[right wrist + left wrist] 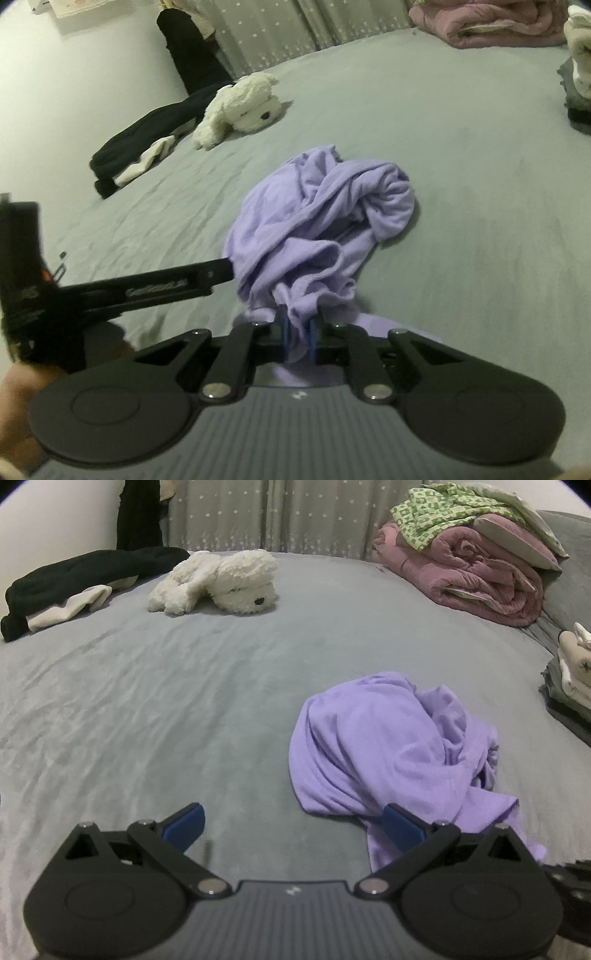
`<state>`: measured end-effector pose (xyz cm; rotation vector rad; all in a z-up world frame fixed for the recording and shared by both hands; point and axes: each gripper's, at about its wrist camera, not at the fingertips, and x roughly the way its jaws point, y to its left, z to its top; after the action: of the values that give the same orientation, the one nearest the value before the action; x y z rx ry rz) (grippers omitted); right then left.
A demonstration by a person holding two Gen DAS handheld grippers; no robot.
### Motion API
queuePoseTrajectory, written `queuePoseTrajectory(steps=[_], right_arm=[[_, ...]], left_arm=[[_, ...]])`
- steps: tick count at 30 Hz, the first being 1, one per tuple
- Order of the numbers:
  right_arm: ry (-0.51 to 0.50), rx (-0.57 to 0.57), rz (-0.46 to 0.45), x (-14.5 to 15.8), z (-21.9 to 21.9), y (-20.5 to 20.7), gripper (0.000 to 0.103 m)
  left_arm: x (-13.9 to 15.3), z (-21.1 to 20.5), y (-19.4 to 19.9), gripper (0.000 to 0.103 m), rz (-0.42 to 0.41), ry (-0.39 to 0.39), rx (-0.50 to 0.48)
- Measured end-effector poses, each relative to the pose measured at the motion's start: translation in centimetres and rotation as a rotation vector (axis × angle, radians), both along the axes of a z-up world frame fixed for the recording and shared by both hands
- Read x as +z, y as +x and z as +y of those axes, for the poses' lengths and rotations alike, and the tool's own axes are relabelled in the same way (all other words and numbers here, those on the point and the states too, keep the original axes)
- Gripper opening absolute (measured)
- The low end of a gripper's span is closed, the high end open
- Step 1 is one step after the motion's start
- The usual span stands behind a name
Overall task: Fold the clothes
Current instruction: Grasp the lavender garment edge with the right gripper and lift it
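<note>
**Lilac garment bunched, one edge pinched**

Left wrist view: the left gripper (293,827) stands with its blue pads wide apart above the grey bed (147,701); the crumpled lilac garment (388,738) lies ahead and to its right, its near edge by the right pad.

Right wrist view: the right gripper (298,334) is clamped on the garment's near hem, the heap stretching straight ahead, so this hand is nearer.

One crumpled lilac garment (391,746), one white plush dog (221,581), one black garment (74,579) far left, one pink quilt (472,579) far right, two grippers.
</note>
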<state>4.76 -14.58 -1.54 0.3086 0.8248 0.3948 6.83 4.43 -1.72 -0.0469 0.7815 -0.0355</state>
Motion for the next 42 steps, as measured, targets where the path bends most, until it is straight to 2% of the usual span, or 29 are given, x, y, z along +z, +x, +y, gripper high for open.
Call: queuePoseTrajectory(steps=[5, 12, 16, 17, 19, 23, 29, 37, 39, 40, 41, 42], right_arm=[[-0.022, 0.024, 0.0, 0.6, -0.2, -1.2, 0.012], [-0.107, 0.01, 0.075, -0.8, -1.7, -0.7, 0.013], [-0.029, -0.018, 0.074, -0.8, -2.7, -0.5, 0.023], [-0.013, -0.025, 0.061, -0.5, -2.8, -0.4, 0.036], [0.004, -0.05, 0.023, 0.1, -3.0, -0.3, 0.05], [0.067, -0.09, -0.008, 0.7, -3.1, 0.6, 0.05], [0.196, -0.118, 0.023, -0.1, -1.7, 2.9, 0.05], [0.21, -0.128, 0.031, -2.2, 0.9, 4.9, 0.05], [0.201, -0.121, 0.04, -3.1, 1.4, 5.2, 0.04], [0.194, -0.116, 0.044, -3.4, 1.6, 5.2, 0.027], [0.184, -0.103, 0.043, -3.5, 1.7, 5.1, 0.021], [0.173, -0.091, 0.042, -3.5, 1.8, 5.0, 0.02]], left_arm=[[0.2, 0.0, -0.1, 0.102, -0.007, 0.001, 0.011], [0.0, 0.0, 0.7, 0.099, 0.002, -0.006, 0.047], [-0.3, 0.1, 1.1, 0.098, 0.014, -0.041, 0.064], [-0.3, 0.2, 1.2, 0.097, 0.016, -0.05, 0.069], [-0.4, 0.3, 1.3, 0.097, 0.022, -0.067, 0.081], [-0.4, 0.7, 1.6, 0.097, 0.03, -0.088, 0.103], [-0.5, 1.4, 1.7, 0.097, 0.041, -0.089, 0.123], [-0.5, 2.1, 1.3, 0.097, 0.047, -0.085, 0.118], [-0.5, 2.2, 1.2, 0.097, 0.05, -0.083, 0.113], [-0.5, 2.2, 1.1, 0.097, 0.05, -0.081, 0.112], [-0.5, 2.3, 1.0, 0.097, 0.05, -0.079, 0.11], [-0.5, 2.3, 0.9, 0.097, 0.049, -0.078, 0.11]])
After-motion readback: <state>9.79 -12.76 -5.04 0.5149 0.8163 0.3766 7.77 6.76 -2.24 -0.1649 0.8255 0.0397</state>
